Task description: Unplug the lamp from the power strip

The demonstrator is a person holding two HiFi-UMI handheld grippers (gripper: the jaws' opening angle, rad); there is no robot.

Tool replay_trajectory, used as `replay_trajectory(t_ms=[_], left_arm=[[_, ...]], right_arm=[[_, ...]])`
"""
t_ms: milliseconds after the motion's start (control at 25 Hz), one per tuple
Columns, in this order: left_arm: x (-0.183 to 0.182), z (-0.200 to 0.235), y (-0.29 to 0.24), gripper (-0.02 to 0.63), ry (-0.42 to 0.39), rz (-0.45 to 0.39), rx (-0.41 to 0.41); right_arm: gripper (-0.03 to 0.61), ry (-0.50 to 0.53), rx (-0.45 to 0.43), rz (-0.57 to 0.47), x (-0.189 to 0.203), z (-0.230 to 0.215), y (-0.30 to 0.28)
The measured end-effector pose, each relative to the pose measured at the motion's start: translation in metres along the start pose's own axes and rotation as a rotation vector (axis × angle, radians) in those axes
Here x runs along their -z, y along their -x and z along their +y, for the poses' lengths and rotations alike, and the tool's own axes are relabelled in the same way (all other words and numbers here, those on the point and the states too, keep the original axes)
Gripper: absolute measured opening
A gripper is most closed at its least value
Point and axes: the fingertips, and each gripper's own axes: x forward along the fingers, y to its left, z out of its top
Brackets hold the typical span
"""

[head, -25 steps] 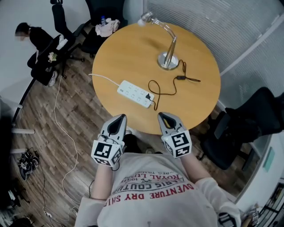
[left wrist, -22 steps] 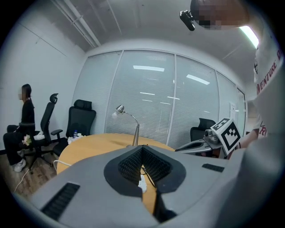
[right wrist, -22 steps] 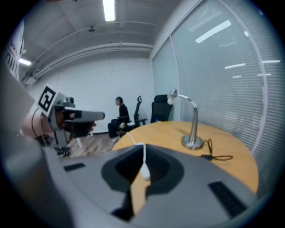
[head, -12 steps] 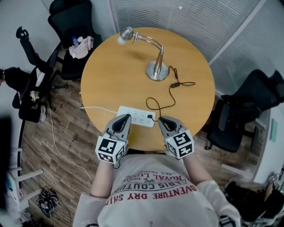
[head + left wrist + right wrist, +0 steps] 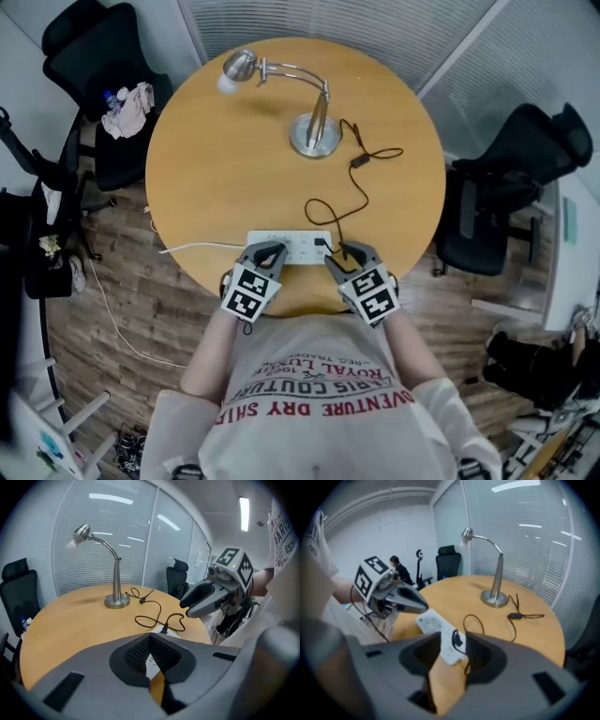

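Observation:
A silver gooseneck lamp stands at the far side of the round wooden table. Its black cord loops down to a black plug seated in the right end of the white power strip near the table's front edge. My left gripper is shut, its tip at the strip's left part. My right gripper is just right of the plug, jaws opening with nothing pressed between them. In the right gripper view the plug and strip show through the gap of my right gripper.
A white supply cable runs from the strip off the table's left edge. Black office chairs stand at the right and at the upper left, one holding clothes. A glass wall with blinds lies behind the table.
The table has drawn nearer in the head view, and both grippers have come forward from its front edge to the power strip. The right gripper's jaws have parted.

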Motion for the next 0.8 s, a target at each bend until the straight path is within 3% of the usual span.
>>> replay_trajectory(t_ms=[160,320,560,720,800], left_arm=[[0.027,-0.009,-0.03,0.031,-0.111,0.104,0.064],[0.043,-0.008,-0.05,0.031,-0.248,0.199,0.054],[0.057,-0.006,-0.07,0.031,-0.267,0.237,0.083],[0.057,-0.007,-0.069,0.031,-0.195,0.197,0.108],[0.057,-0.006,-0.069,0.031,-0.166,0.183,0.119]], right_arm=[[0.169,0.045,0.0,0.091,0.014,-0.001,-0.017],[0.173,0.165,-0.002,0.182,0.018,-0.002,-0.033],[0.173,0.315,-0.05,0.314,0.03,-0.005,-0.061],[0.164,0.427,-0.078,0.363,0.04,-0.006,-0.075],[0.119,0.467,-0.083,0.373,0.04,-0.007,-0.081]])
